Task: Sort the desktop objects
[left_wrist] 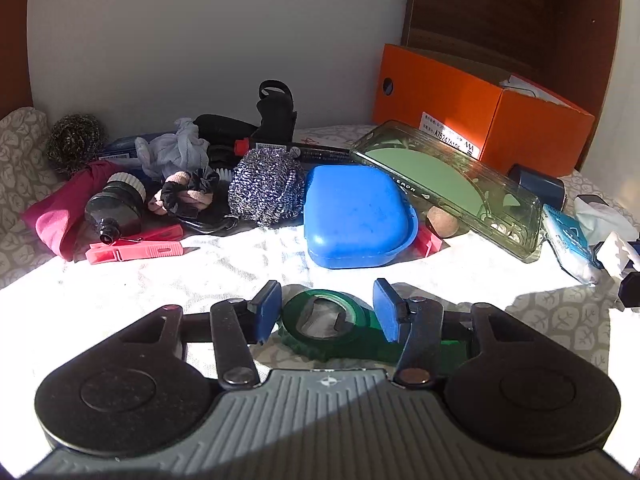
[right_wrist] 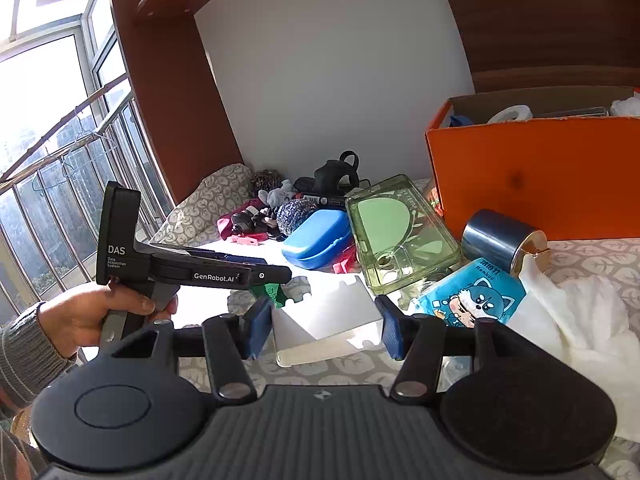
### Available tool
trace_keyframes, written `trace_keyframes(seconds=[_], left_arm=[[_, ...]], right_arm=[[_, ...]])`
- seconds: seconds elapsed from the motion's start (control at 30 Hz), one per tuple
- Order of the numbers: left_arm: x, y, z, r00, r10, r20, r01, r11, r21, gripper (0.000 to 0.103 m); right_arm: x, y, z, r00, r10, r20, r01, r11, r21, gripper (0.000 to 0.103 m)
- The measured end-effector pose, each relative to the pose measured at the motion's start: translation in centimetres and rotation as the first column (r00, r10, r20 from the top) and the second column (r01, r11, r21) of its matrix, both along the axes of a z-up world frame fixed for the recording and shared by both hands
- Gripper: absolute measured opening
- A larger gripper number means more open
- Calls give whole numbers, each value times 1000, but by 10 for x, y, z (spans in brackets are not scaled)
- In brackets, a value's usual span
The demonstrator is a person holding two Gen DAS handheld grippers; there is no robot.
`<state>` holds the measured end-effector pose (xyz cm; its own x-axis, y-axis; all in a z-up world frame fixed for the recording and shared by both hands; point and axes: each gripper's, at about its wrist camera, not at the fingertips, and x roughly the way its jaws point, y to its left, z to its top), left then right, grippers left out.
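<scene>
In the left wrist view my left gripper [left_wrist: 328,312] is open, its blue pads either side of a green bottle opener [left_wrist: 340,332] lying on the cloth, not closed on it. Behind it lie a blue plastic case [left_wrist: 356,216], a steel scourer [left_wrist: 266,188], a clear green phone case [left_wrist: 448,184] and pink clothes pegs [left_wrist: 140,250]. In the right wrist view my right gripper [right_wrist: 326,328] is open around a white block [right_wrist: 328,320] on the cloth. The left gripper's body [right_wrist: 192,272] shows there, held by a hand, with the green opener [right_wrist: 268,292] under it.
An open orange box [right_wrist: 532,176] stands at the back right, holding several items. A blue tin [right_wrist: 500,240], a tissue pack [right_wrist: 472,296] and white paper [right_wrist: 580,320] lie at the right. A pile of scrunchies, bottle, cloth and black tool [left_wrist: 276,116] sits at the back left.
</scene>
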<state>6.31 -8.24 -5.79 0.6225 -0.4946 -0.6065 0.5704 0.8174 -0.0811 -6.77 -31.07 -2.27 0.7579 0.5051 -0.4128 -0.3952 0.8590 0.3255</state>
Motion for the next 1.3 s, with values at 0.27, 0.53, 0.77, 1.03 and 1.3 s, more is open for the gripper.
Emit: trace_keyframes(seconds=[0.27,0.53,0.77,1.03,1.3], left_arm=[[-18,-17,1,978,-205,35,204,979,14,42],[-28,-37,4,989,-122,83,110,984,140,36],[-34,-25,6,999,-20,45,17,996,84,38],[-44,-13,11,1000,-9,-11,9,1000,28,55],[-51,-17,4,999,-41,-16,42,998,38,82]], right_arm=[[2,7,2,1000,8,4,-8,1000,-10,54],[0,8,2,1000,-5,10,5,1000,-19,54],[1,10,-4,1000,-2,2,2,999,-45,54],[-2,11,-8,1000,-2,5,2,1000,-23,54],[-6,12,-7,1000,-5,5,5,1000,-19,54]])
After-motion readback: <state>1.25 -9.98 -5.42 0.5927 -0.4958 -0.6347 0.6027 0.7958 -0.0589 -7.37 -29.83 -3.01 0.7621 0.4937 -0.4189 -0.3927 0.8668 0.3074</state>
